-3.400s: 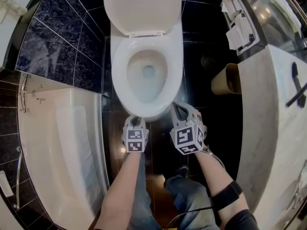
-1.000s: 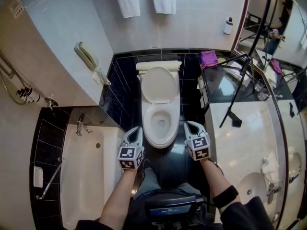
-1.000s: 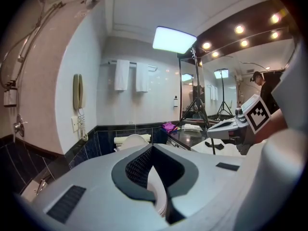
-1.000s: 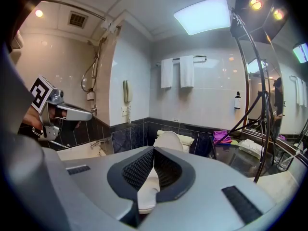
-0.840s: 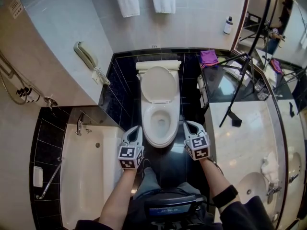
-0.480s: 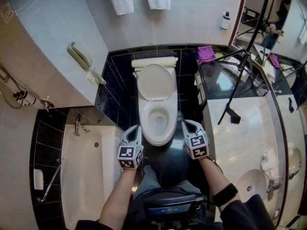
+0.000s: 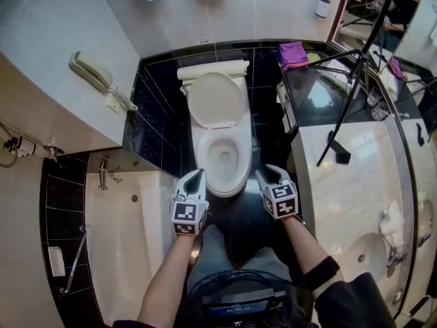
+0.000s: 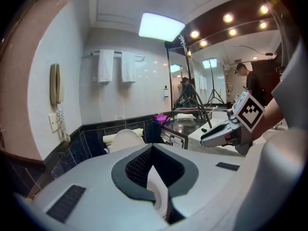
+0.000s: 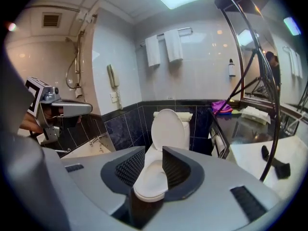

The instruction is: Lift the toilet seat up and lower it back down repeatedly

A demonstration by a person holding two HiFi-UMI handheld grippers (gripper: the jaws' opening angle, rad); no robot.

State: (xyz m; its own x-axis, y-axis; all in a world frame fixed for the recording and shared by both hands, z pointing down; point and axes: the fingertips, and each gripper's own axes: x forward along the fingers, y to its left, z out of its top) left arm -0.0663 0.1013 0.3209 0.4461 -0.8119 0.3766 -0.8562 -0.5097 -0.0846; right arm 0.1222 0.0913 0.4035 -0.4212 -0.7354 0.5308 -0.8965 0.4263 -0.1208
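Near the glossy white oval toilet seat [image 7: 244,157], the left hand-held gripper [image 7: 196,175] is pinched closed and empty, while the right hand-held gripper [image 7: 268,172] has just been opening, its ribbed dark pads apart with nothing held.

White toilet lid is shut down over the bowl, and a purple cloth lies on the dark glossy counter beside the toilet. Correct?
No. The white toilet lid is raised and stands upright in front of the cistern, which leaves the bowl open. The head view shows this, and so does the right gripper view. The purple cloth does lie on the dark glossy counter beside the toilet.
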